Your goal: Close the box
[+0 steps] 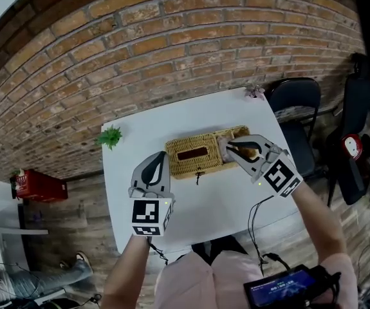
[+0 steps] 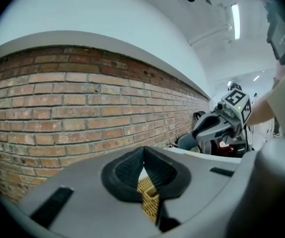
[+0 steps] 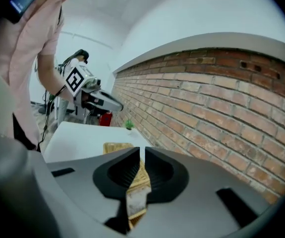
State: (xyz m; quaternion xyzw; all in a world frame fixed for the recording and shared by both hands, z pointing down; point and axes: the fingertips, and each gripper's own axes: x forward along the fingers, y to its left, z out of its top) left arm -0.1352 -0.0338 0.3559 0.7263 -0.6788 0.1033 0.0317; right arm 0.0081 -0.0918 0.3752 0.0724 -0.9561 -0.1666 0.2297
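- Far left, a red crate [image 1: 38, 186] sits on the wooden floor at the foot of the brick wall [image 1: 172, 37], well apart from the white table [image 1: 223, 205].
- A small green plant [image 1: 111, 136] stands on the table's left corner, nearest the wall.
- The left gripper [image 1: 161, 156], its jaws closed tip to tip and holding nothing, hangs just beside the near left corner of the box. Whether it touches the weave cannot be told.
- The wicker box [image 1: 186, 166] lies lengthwise in the middle of the table, with a dark slot in its top panel.
- At the box's right end, the right gripper [image 1: 226, 148] pinches the edge of the woven lid [image 3: 138, 181], and the lid's pale lining shows between the pads. How far the lid stands open cannot be told.
- A black chair [image 1: 297, 102] stands just beyond the table's right edge, close to the wall.
- Bottom right, a dark device with a lit screen [image 1: 286, 288] sits at the waist of the person in a pink shirt.
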